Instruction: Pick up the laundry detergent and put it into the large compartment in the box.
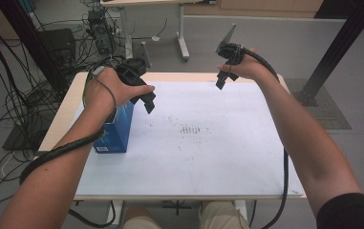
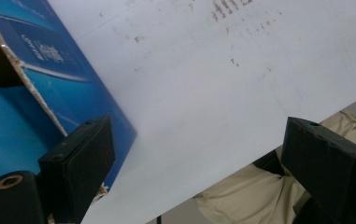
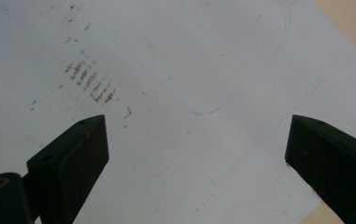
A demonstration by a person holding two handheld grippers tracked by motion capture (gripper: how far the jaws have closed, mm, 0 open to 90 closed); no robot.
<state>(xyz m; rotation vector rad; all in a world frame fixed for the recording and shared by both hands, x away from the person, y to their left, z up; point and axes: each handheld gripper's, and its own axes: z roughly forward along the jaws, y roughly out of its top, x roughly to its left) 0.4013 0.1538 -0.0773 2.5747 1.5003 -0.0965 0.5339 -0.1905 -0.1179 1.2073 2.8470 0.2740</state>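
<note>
- Sitting nearest the high camera: person's knees under the near table edge [image 1: 189, 196], forearms reaching in from below.
- Standing upright at the left side of the white sheet [image 1: 208, 157]: blue box [image 1: 117, 129], top flap torn open in the left gripper view, dark interior showing.
- Hovering just above and to the right of the box: left gripper [image 1: 144, 98], jaws spread wide, gripping nothing; box wall [image 2: 73, 93] lying just outside the left jaw rather than between the two.
- Hanging over the far right part of the sheet: right gripper [image 1: 225, 76], well apart from the box, jaws likewise spread, bare stained paper [image 3: 194, 140] between them.
- Judging the step: box set down and let go, or about to be taken up; not telling which from this alone.
- Risking a tip: tall narrow box standing on a small base, left jaw passing just beside its wall; a sideways brush likely toppling it.
- Risking a snag: cable [image 1: 65, 150] trailing along the left forearm, running just past the box's near corner; a pull back possibly dragging or knocking it.
- Risking a crush: thin cardboard, torn rim; closing on the open top likely buckling the wall rather than holding.
- Risking a slide: smooth paper underneath, box shifting under any nudge toward the left table edge.
</note>
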